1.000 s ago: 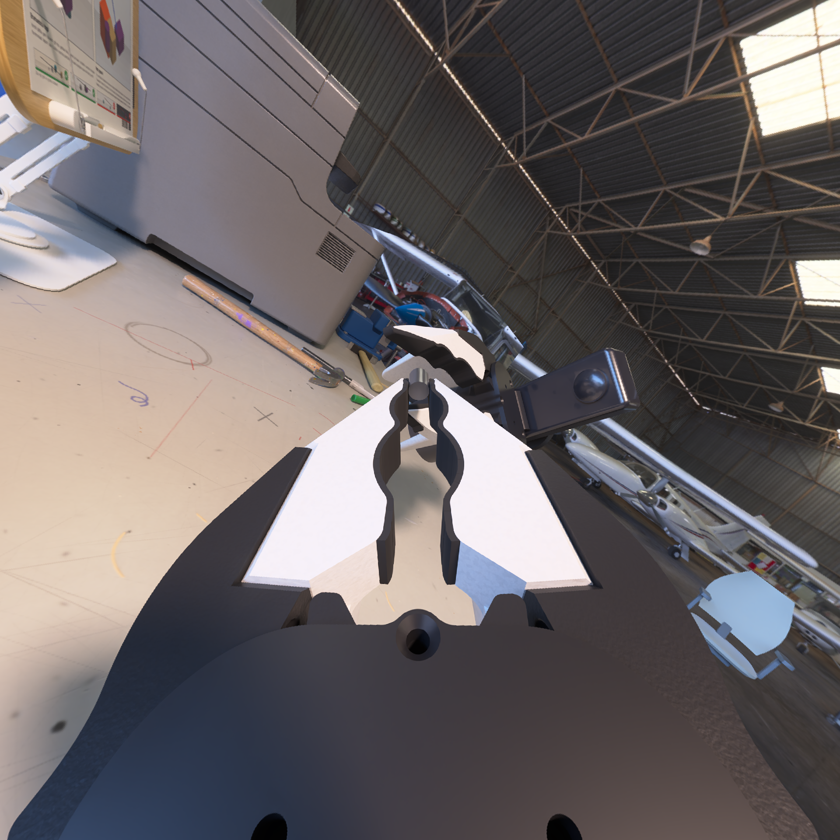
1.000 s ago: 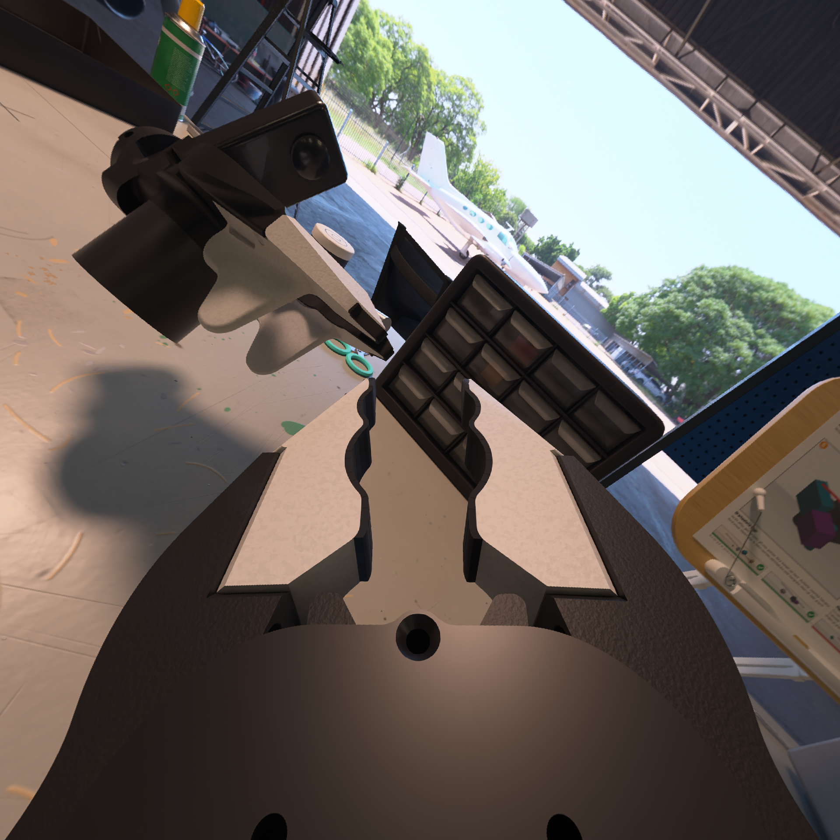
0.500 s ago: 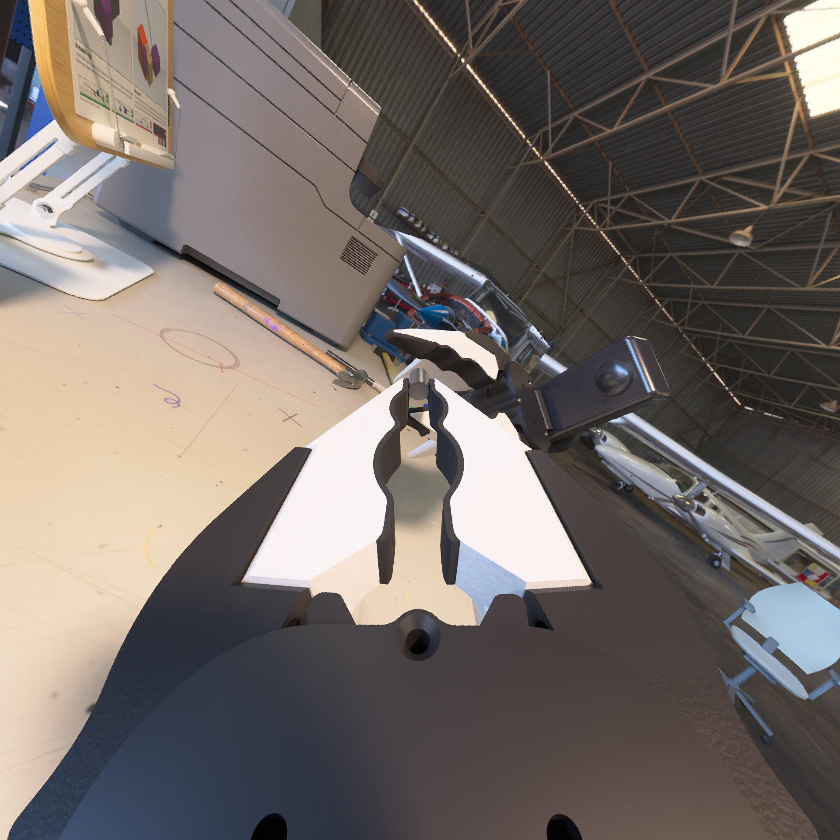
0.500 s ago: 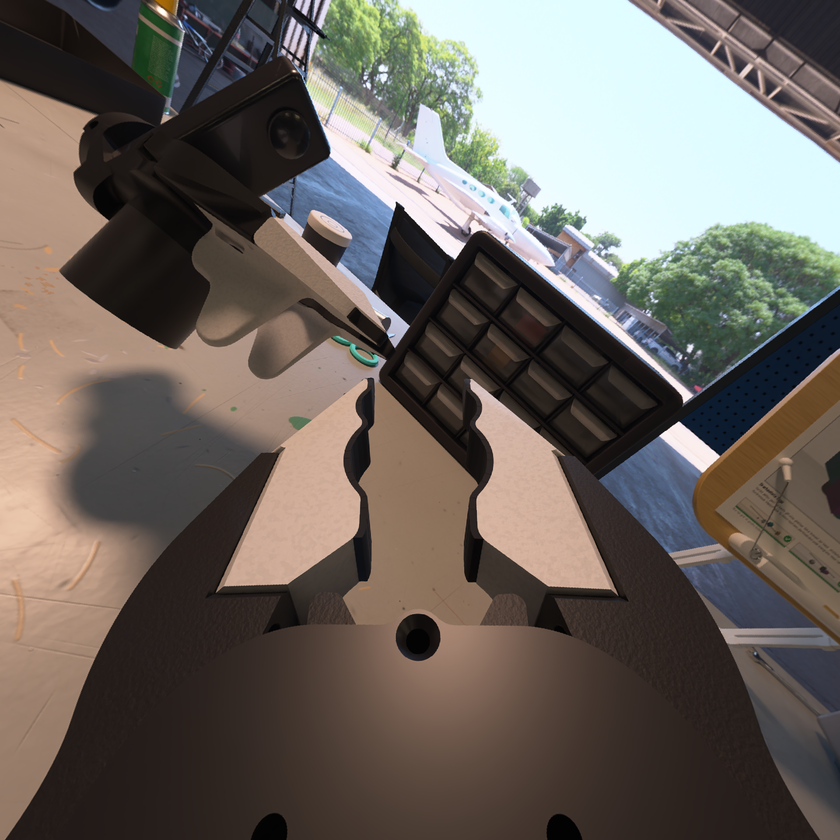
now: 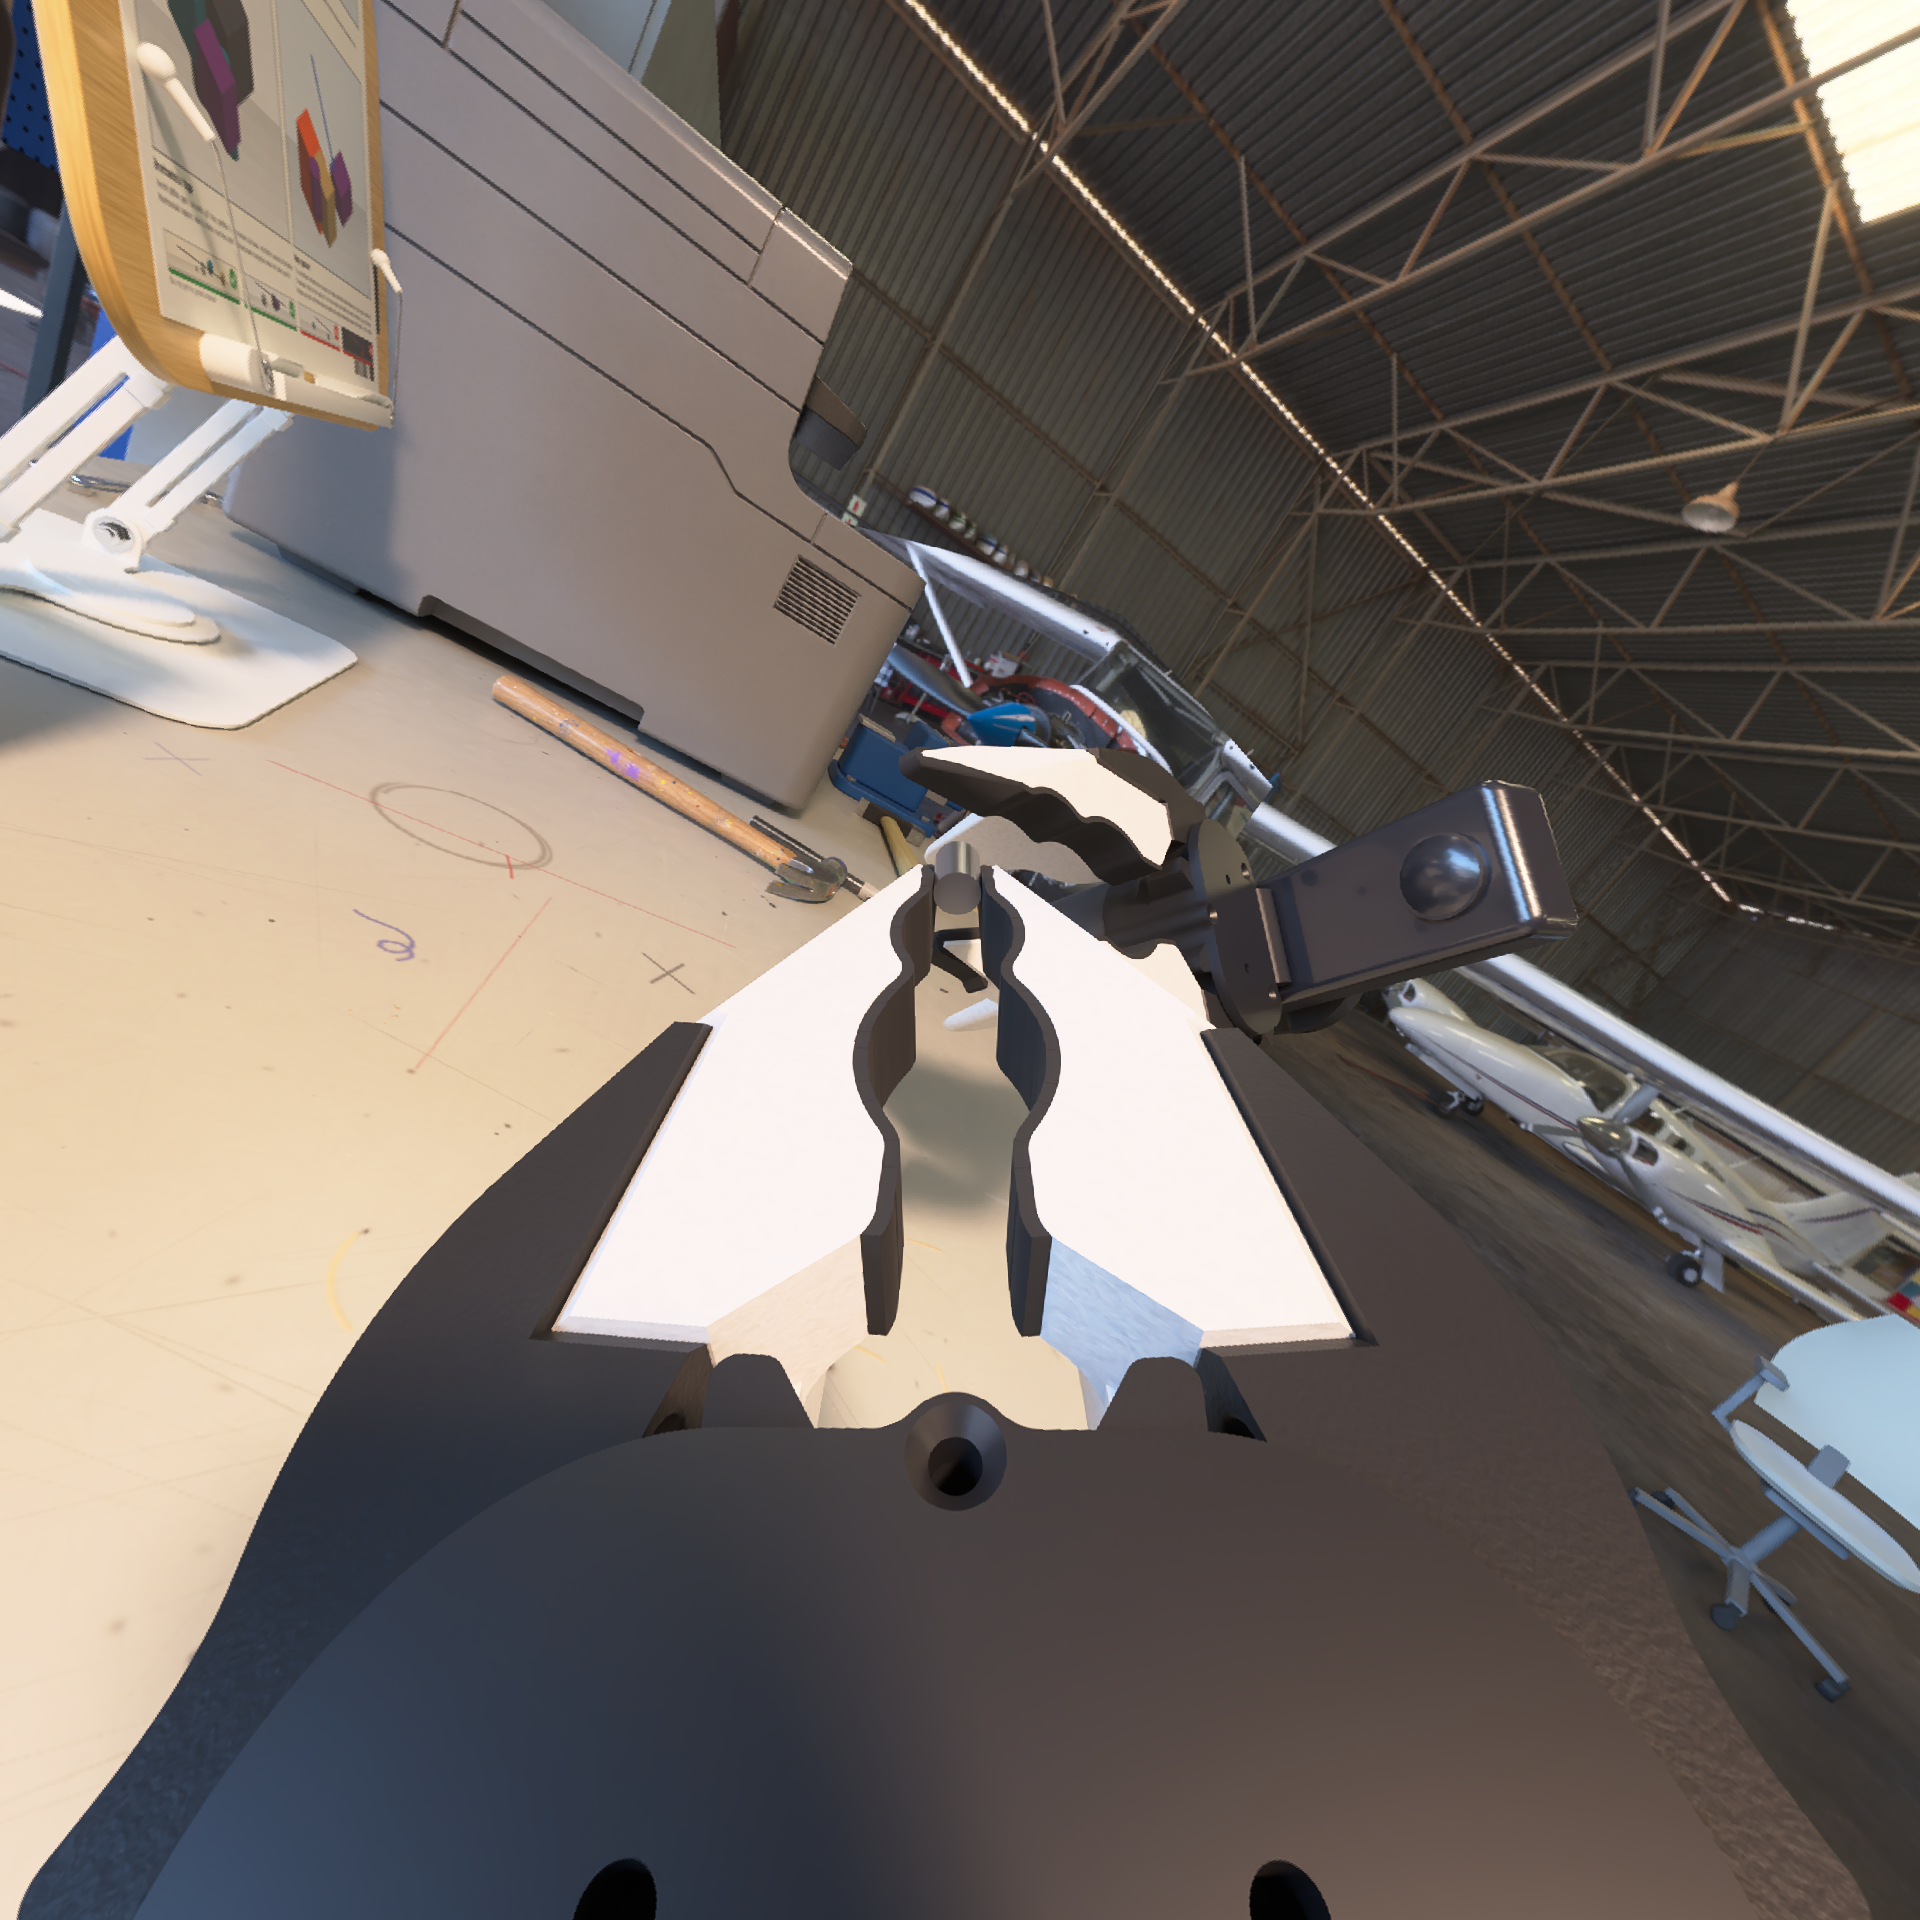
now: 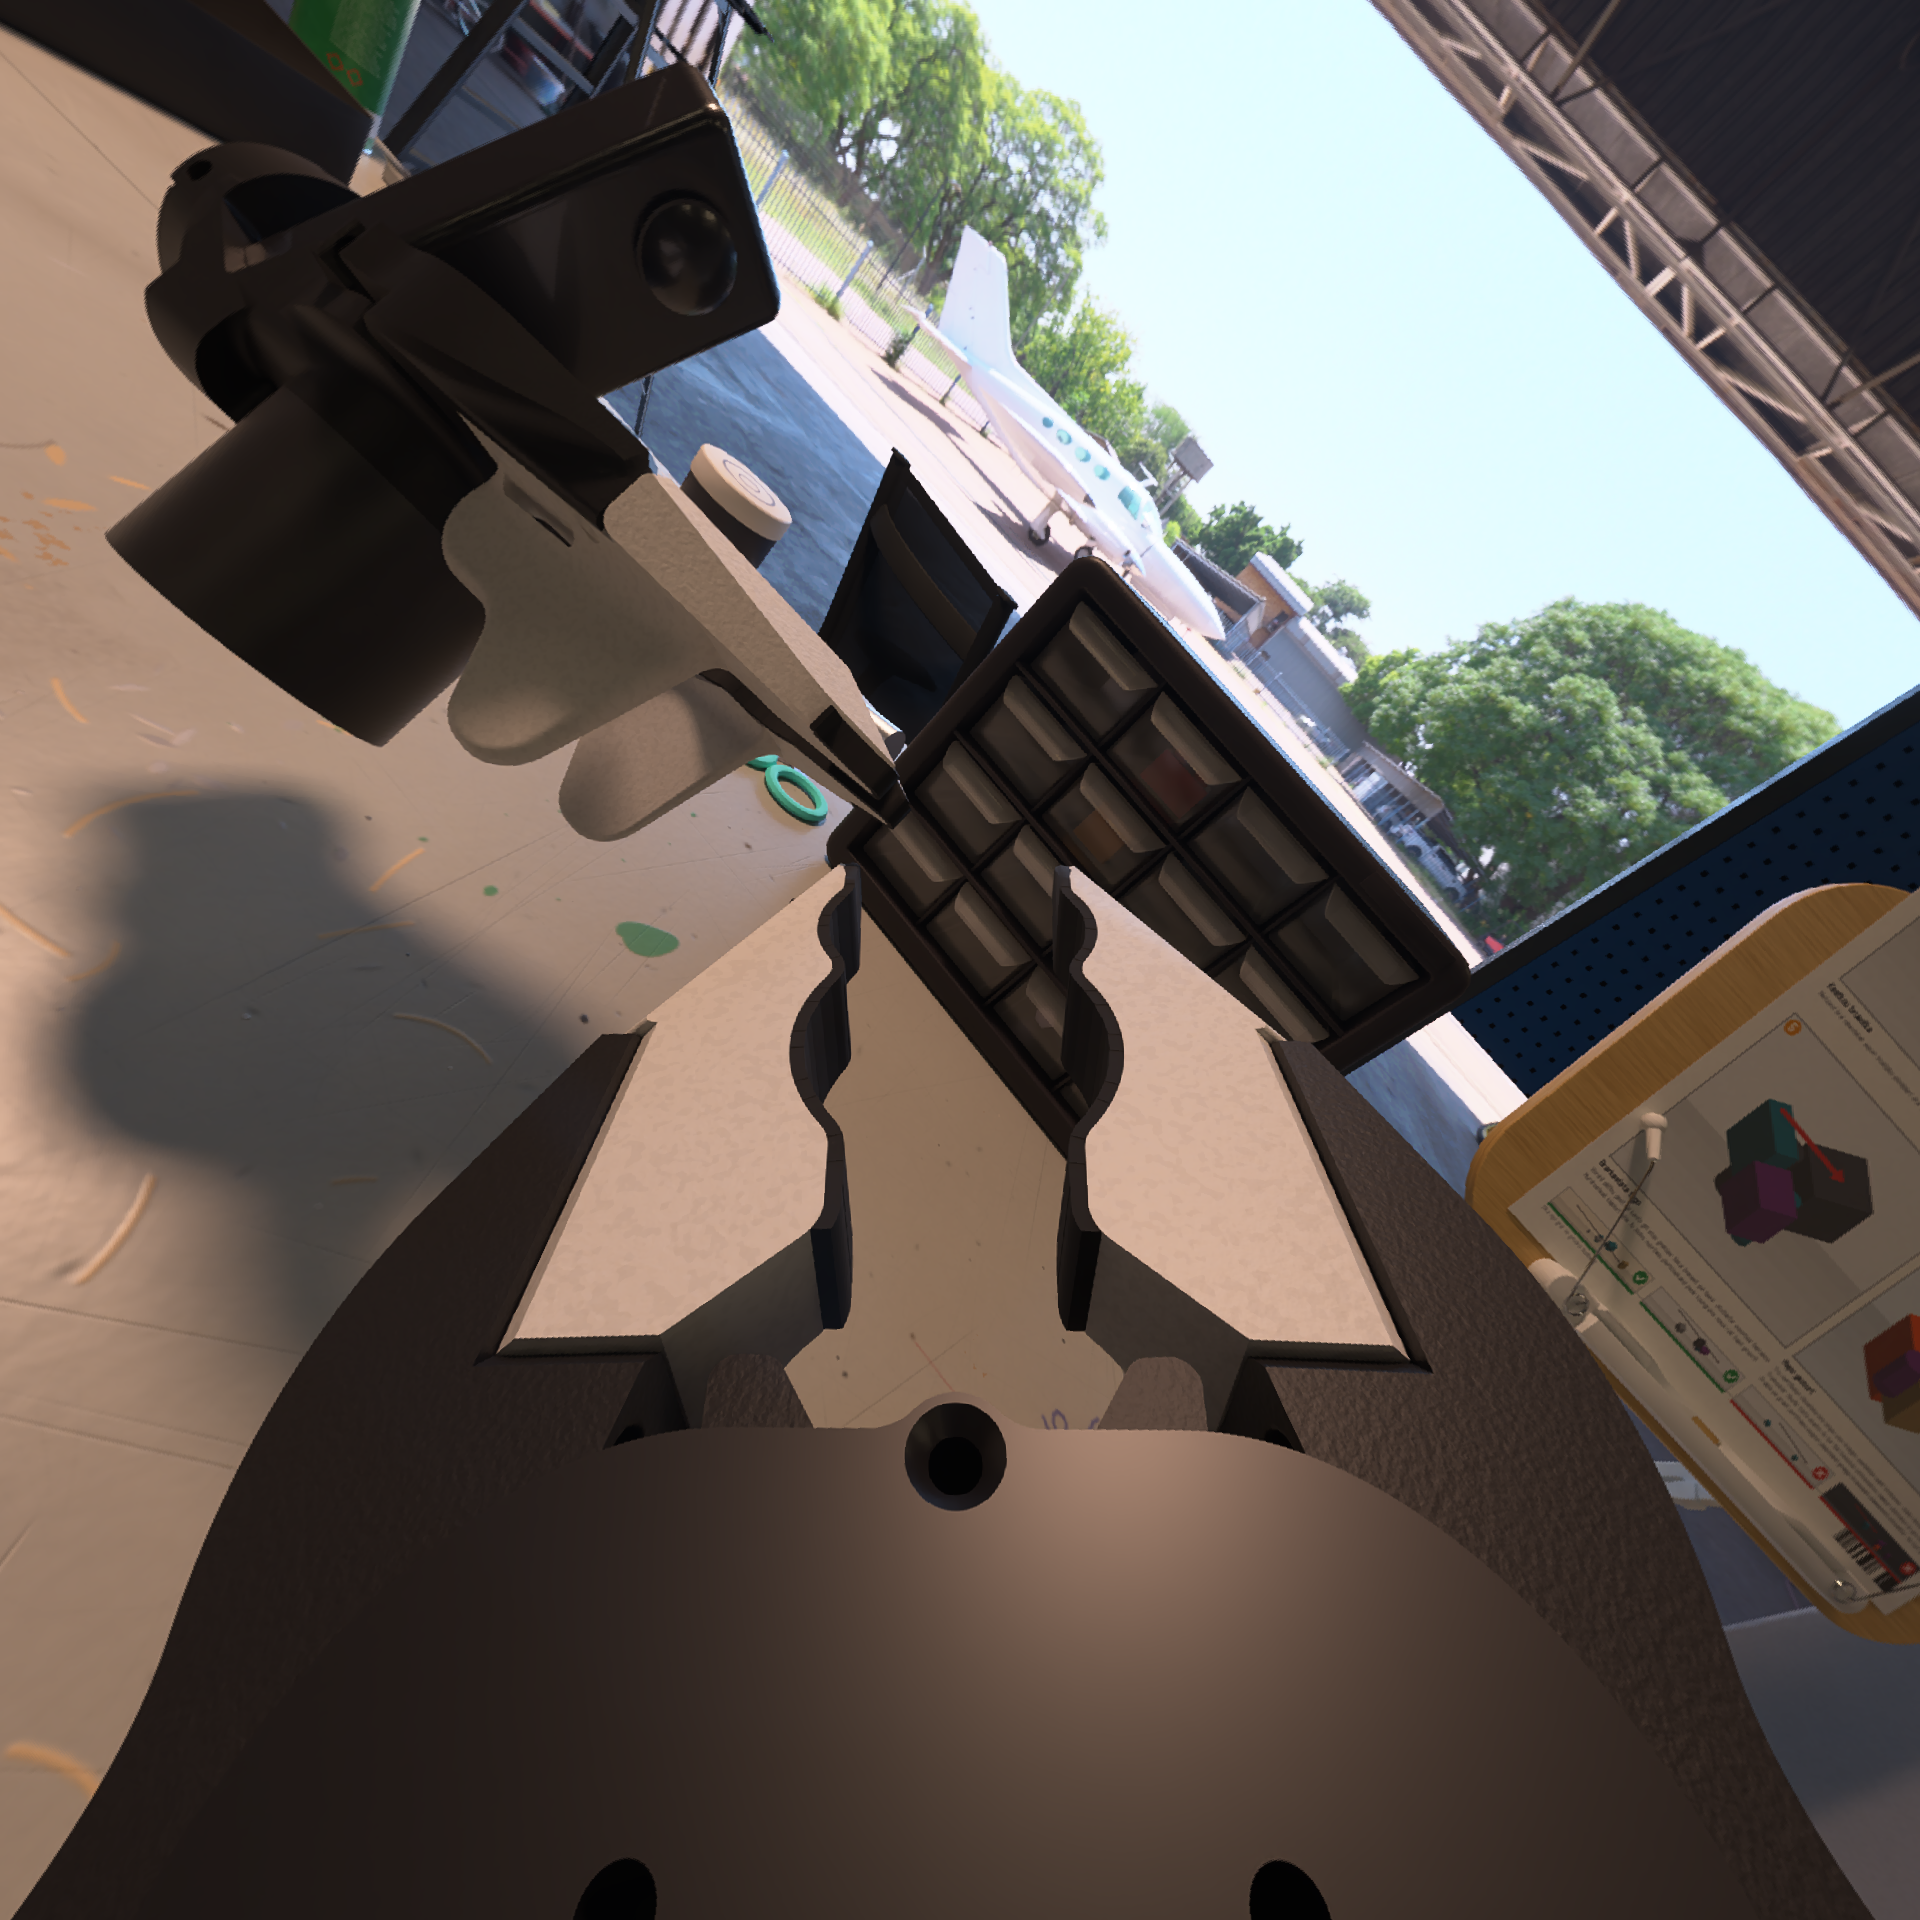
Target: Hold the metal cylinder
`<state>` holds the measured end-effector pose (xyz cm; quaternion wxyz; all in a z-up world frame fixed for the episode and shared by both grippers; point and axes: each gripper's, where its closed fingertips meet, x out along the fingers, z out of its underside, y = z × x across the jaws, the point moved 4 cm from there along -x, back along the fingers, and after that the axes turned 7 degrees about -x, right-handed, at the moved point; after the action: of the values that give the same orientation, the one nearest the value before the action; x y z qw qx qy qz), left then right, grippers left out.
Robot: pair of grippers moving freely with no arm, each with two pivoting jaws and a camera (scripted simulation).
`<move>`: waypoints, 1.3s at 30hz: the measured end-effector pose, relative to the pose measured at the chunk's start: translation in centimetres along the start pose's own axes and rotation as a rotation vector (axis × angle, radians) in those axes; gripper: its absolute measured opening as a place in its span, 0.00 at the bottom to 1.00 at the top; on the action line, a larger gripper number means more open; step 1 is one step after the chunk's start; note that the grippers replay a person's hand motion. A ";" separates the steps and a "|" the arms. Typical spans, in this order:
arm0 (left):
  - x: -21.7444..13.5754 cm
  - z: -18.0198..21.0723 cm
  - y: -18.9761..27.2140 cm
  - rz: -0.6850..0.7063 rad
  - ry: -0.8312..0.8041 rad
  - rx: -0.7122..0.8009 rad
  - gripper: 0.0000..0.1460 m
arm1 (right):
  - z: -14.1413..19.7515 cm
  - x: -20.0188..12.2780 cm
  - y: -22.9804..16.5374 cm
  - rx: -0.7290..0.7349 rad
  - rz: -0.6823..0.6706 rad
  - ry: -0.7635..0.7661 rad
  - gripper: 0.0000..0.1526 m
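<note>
the left gripper [image 5: 956,894] is pinching the metal cylinder [image 5: 956,878] between its very fingertips, the jaws drawn in close around the small grey piece, which is standing clear above the pale workbench [image 5: 260,1039]. the grip looks to be touching on both sides, though the cylinder is small and far off in this view. the right gripper [image 6: 956,883] is hanging with its jaws parted and nothing between them, and is pointing at a dark drawer organiser [image 6: 1143,810]. just beyond the cylinder a wooden-handled hammer [image 5: 665,779] is lying beside a grey printer [image 5: 582,416].
</note>
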<state>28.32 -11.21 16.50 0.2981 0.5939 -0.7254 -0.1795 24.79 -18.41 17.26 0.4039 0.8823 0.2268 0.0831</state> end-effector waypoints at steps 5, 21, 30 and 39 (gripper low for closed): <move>0.1 -0.2 0.0 0.005 0.005 0.009 0.05 | -0.1 0.0 0.1 -0.046 0.038 0.003 0.24; -0.5 -0.7 0.1 0.026 0.017 -0.007 0.05 | -0.4 -0.3 0.3 -0.019 0.024 0.043 0.22; -0.5 -0.7 0.2 0.034 0.013 -0.013 0.05 | -1.0 -0.3 0.0 -0.028 0.010 0.100 0.27; -0.2 -0.4 0.4 0.048 -0.003 -0.010 0.05 | -1.1 -0.5 0.2 -0.006 -0.007 0.099 0.24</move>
<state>28.28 -10.84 16.99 0.3043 0.5748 -0.7388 -0.1768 24.06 -18.04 18.14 0.3950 0.8751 0.2496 0.1259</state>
